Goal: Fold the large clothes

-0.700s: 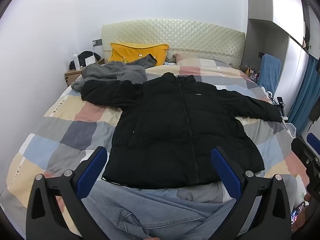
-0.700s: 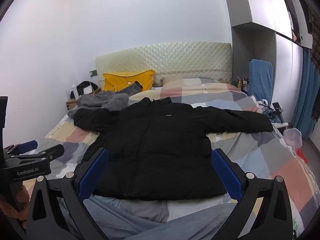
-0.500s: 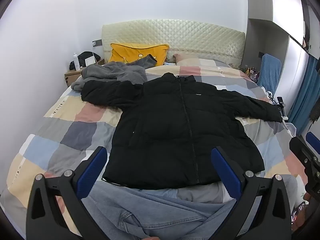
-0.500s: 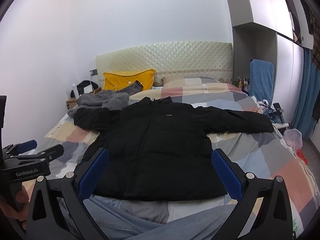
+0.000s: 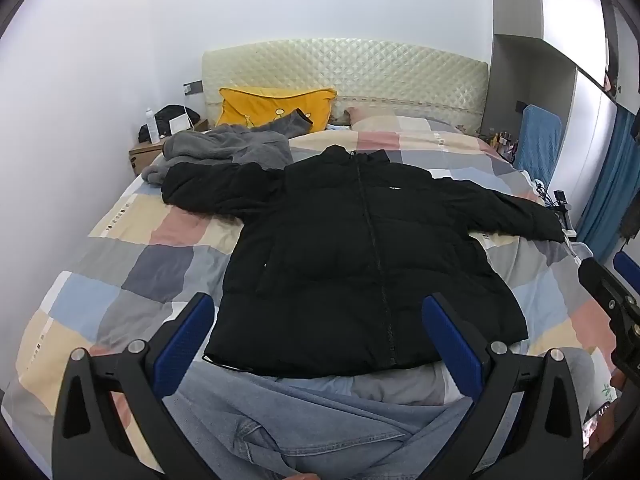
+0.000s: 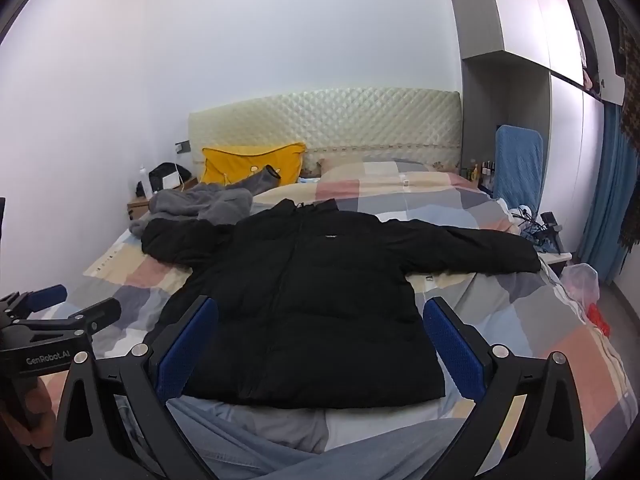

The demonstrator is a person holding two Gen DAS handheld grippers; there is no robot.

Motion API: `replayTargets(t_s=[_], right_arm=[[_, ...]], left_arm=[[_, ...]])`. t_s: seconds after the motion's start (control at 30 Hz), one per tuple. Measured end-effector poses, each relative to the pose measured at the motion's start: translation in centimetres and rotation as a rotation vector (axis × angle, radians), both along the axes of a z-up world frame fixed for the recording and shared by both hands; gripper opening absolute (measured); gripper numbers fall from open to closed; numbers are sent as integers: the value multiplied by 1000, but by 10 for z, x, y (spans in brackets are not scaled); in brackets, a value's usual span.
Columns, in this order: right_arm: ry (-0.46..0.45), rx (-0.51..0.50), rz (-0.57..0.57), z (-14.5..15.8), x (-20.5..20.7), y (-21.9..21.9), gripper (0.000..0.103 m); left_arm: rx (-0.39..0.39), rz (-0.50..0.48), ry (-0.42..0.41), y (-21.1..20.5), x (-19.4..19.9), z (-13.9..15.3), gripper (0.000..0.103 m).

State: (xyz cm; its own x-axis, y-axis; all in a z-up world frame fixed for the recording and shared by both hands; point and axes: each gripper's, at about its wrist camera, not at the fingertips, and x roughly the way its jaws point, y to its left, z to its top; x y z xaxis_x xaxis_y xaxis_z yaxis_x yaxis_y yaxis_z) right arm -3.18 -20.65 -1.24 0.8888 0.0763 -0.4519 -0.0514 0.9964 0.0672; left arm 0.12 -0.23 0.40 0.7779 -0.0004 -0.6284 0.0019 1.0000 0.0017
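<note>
walls: plain white wall (image 6: 280,40); even, soft light
bed: checked quilt (image 5: 152,264); cream quilted headboard (image 5: 344,72); yellow pillow (image 5: 272,108) leaned against it
left side: wooden nightstand (image 5: 148,154) with white bottle (image 5: 150,120)
right side: tall wardrobe (image 6: 568,128); blue curtain (image 6: 608,200); blue-covered chair (image 6: 518,164)

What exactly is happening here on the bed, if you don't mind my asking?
A person holds a left gripper and a right gripper, both open and empty, above a black puffer jacket. The jacket lies zipped and flat with sleeves spread on the patchwork quilt; no fold is made yet.
</note>
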Motion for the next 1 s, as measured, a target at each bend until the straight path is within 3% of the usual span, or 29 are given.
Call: replayTargets(t_s=[0.37,1.0], right_arm=[[38,12,13,-8,5,-5,103],[15,-8,10,2,7,4,103]], left_arm=[[-5,4,11,-4,0,1,103],[11,12,5,-6,-5,-4,103]])
